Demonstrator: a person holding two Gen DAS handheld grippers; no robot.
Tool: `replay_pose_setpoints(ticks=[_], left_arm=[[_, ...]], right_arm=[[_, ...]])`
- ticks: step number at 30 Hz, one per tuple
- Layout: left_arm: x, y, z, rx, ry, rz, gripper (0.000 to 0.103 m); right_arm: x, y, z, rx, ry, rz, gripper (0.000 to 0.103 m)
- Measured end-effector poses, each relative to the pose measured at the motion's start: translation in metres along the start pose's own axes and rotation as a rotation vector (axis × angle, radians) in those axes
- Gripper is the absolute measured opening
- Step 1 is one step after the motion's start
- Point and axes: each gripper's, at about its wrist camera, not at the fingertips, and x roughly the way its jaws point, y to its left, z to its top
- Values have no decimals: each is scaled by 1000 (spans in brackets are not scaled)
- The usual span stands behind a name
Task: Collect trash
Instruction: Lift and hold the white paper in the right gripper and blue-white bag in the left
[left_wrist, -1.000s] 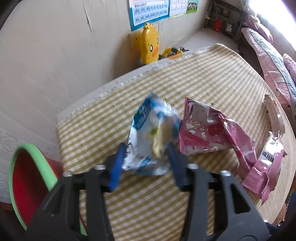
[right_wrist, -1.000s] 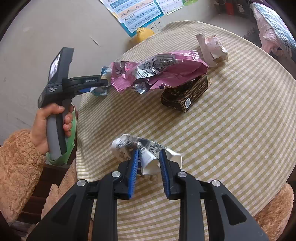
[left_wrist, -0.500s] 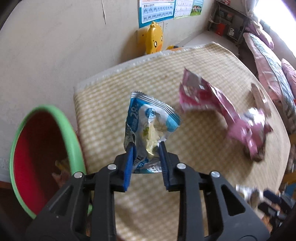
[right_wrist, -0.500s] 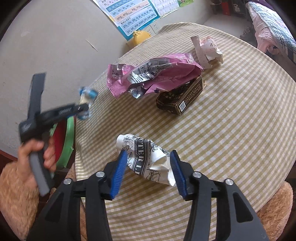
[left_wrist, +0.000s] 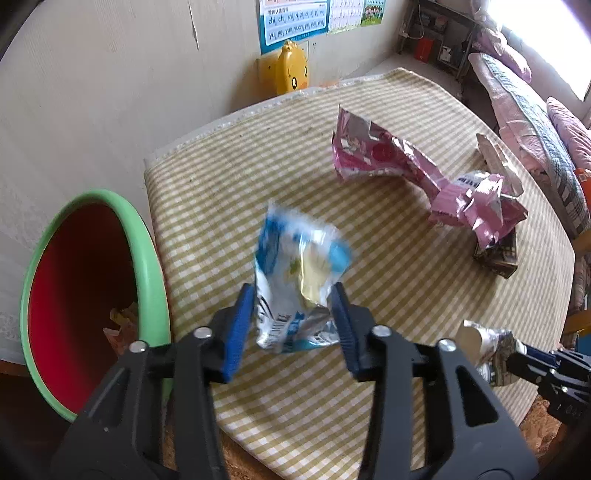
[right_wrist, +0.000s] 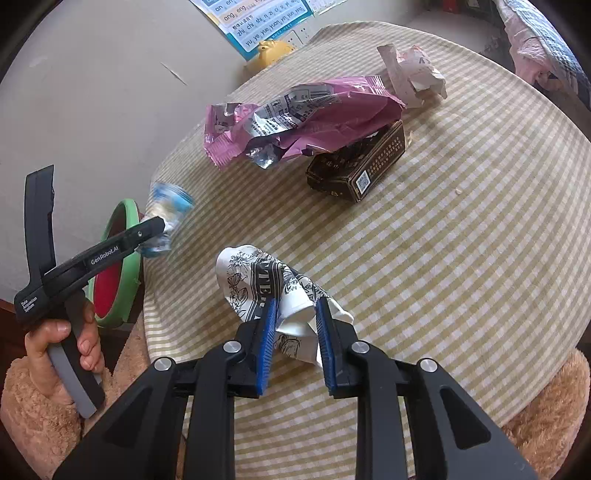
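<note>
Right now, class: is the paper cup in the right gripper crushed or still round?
Crushed: the paper cup is flattened and creased between the right gripper's blue pads.

Black two-finger grippers (right_wrist: 294, 334) with ribbed blue pads (right_wrist: 266, 345), silver screws, white "GenRobot.AI" lettering, grey grip; fuzzy tan sleeve (right_wrist: 35, 421).

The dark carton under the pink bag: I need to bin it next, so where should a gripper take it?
Probably at the dark carton's free end, the one with the QR code, coming from the near side. The pink bag drapes over its far end, while this end sits bare on the checked tablecloth. Close the jaws across its narrow width.
</note>
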Motion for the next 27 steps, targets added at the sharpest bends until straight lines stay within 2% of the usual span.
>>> replay_pose_setpoints(ticks=[2,4,12,14,17,18,22,27], left_arm=[[-1,0,0,-2,-3,-9,52],[1,-1,1,3,0,-13,52],[25,-6,4,42,32,34,52],[31,-6,4,39,43,36,52],[36,-7,3,32,49,52,36],[35,-7,3,30,42,60,34],[26,2,4,-15,23,54,32],[-9,8,10,-56,-68,57,32]], right_arm=[[-1,2,-3,2,14,18,23],[-1,2,-6,-4,24,23,24],[-5,8,-5,-52,0,-5,54],[-4,11,-3,-68,-2,-11,56],[-1,13,2,-87,-7,-32,60],[0,13,3,-95,-7,-40,61],[11,18,10,-127,19,-58,65],[26,14,11,-88,54,-39,65]])
